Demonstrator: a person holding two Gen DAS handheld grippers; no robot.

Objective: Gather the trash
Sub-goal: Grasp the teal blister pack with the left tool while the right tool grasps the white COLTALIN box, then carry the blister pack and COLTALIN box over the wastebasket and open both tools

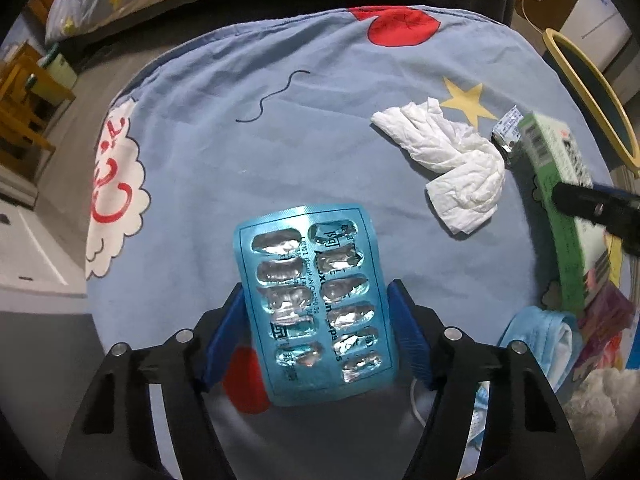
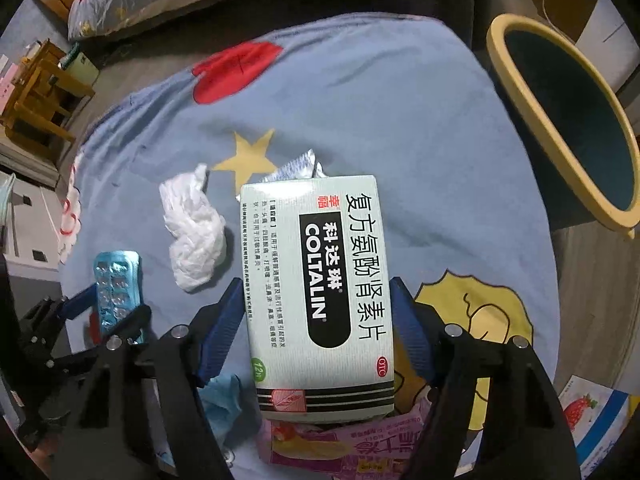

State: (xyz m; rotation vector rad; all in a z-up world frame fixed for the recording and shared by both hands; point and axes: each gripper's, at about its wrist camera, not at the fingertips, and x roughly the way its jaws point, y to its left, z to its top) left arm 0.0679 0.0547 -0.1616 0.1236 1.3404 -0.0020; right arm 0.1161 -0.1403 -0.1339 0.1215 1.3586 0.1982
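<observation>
Over the bedspread, left gripper [image 1: 316, 288]: was found clenched on the blister pack [image 1: 314, 304], blue pads pressed to its two long edges.
Blister pack: teal, pockets seen emptied; was held between the left fingers above the blue bedspread [image 1: 240, 160].
Right gripper [image 2: 316, 283]: was found clamped across the medicine box [image 2: 316, 292], one pad on each long side.
Medicine box: pale green, label side up; was held over a pink wrapper [image 2: 360, 444].
Tissue [image 1: 448, 160]: white, crumpled; was noted lying on the bedspread between the two held items.
Foil strip [image 1: 506, 128]: was noted just beyond the box, beside the tissue.
Face mask [image 1: 536, 332]: blue, was seen bunched near the wrapper.
Bin [image 2: 580, 120]: yellow-rimmed, was seen off the bedspread's far right edge.
</observation>
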